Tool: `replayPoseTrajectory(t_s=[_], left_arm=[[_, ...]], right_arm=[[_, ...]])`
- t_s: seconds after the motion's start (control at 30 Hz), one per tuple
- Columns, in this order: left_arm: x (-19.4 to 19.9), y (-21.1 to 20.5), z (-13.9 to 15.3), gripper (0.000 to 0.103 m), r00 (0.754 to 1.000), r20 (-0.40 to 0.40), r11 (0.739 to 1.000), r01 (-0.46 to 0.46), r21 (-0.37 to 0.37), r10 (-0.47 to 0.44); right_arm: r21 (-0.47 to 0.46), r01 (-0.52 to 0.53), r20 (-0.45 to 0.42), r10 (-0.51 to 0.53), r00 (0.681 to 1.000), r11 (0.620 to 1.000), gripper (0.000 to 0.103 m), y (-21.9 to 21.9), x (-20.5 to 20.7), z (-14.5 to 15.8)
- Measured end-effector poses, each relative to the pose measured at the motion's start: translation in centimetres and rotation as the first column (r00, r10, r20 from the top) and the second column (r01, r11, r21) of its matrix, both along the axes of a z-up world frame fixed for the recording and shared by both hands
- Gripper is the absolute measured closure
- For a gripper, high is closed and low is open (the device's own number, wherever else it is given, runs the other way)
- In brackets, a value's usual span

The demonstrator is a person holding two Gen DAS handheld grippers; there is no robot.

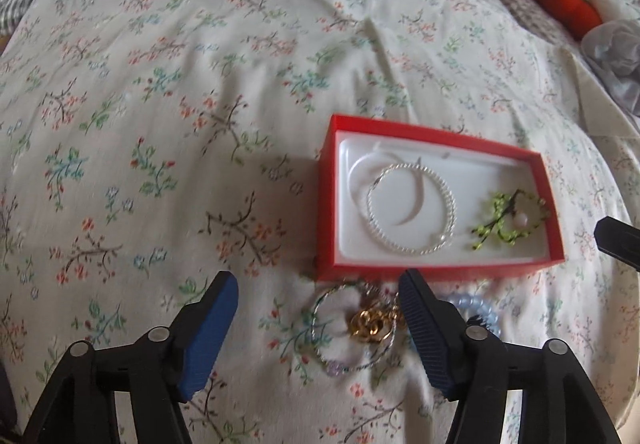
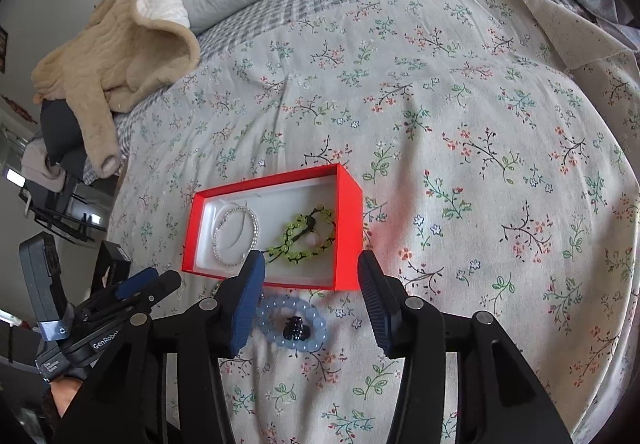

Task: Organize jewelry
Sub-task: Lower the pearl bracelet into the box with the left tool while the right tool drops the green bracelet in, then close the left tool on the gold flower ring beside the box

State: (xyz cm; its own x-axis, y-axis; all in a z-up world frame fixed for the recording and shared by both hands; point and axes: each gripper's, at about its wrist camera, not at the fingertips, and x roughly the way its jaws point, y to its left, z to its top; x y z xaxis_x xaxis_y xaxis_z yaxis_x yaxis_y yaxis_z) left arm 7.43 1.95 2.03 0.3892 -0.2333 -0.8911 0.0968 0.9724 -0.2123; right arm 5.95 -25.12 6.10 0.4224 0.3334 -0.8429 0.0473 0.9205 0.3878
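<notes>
- Left wrist view: the left gripper (image 1: 318,294) is spread wide and grasps nothing; between and just ahead of its fingertips lies a tangle of a thin silver hoop bracelet (image 1: 352,328) and a gold chain piece (image 1: 370,324) on the floral bedspread (image 1: 160,104).
- Just beyond that tangle sits the red box (image 1: 326,204), holding a silver beaded bangle (image 1: 412,210) and a green beaded bracelet (image 1: 508,218) on its white insert.
- Right wrist view: the right gripper (image 2: 312,264) is also released and empty; a blue bead bracelet (image 2: 292,320) with a small black clip (image 2: 295,328) inside it lies between its fingers, short of the box.
- Handling, as a judgement: these pieces look light; the hoop seems thin and stiff, the chain limp and liable to snag, and the soft bedding will give under pressure.
- A pinch across the hoop's rim, or across one side of the bead loop, seems the safest hold; smooth beads may slip.
</notes>
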Motion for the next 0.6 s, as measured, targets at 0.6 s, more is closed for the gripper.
replayPoseTrajectory(t_s=[0.6], left_arm=[[-0.3, 1.1, -3.9, 0.025, 0.987, -0.155, 0.999, -0.026, 0.037, 0.031]], right_arm=[[-0.086, -0.006, -0.194, -0.011, 0.981, 0.996, 0.042, 1.5, -1.0, -4.3]])
